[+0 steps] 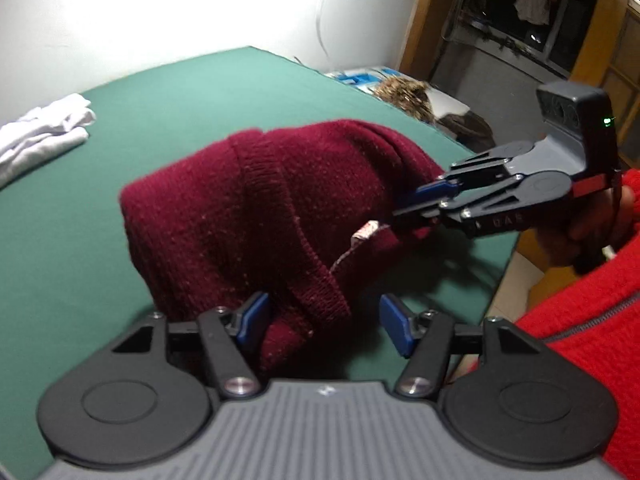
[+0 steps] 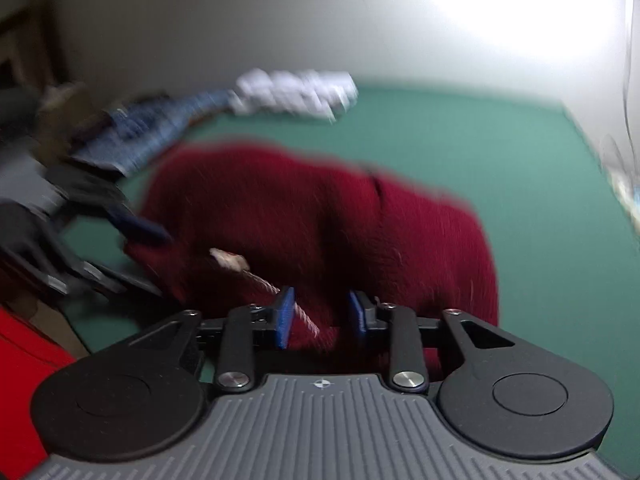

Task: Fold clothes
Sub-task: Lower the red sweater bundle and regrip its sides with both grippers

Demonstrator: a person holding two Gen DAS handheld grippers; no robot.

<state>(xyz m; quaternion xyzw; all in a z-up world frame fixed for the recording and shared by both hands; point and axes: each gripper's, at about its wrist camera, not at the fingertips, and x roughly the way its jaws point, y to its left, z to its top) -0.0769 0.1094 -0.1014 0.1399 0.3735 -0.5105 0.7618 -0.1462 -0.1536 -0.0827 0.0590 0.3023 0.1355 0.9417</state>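
I see one dark red knitted sweater (image 1: 256, 208) on the green table (image 1: 200, 92). Right gripper (image 1: 404, 208) jaws pinch it; left gripper (image 1: 320, 324) jaws spread. One white garment (image 1: 40, 136) lies at the far edge.

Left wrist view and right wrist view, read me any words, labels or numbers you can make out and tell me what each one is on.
"DAS", faint and partly legible, on the side of the right gripper.
Tag on the maroon sweater near its neckline: too small to read.
Blue-and-white printed item beyond the green table: too blurred to read.
Right wrist view: motion blur, nothing readable.
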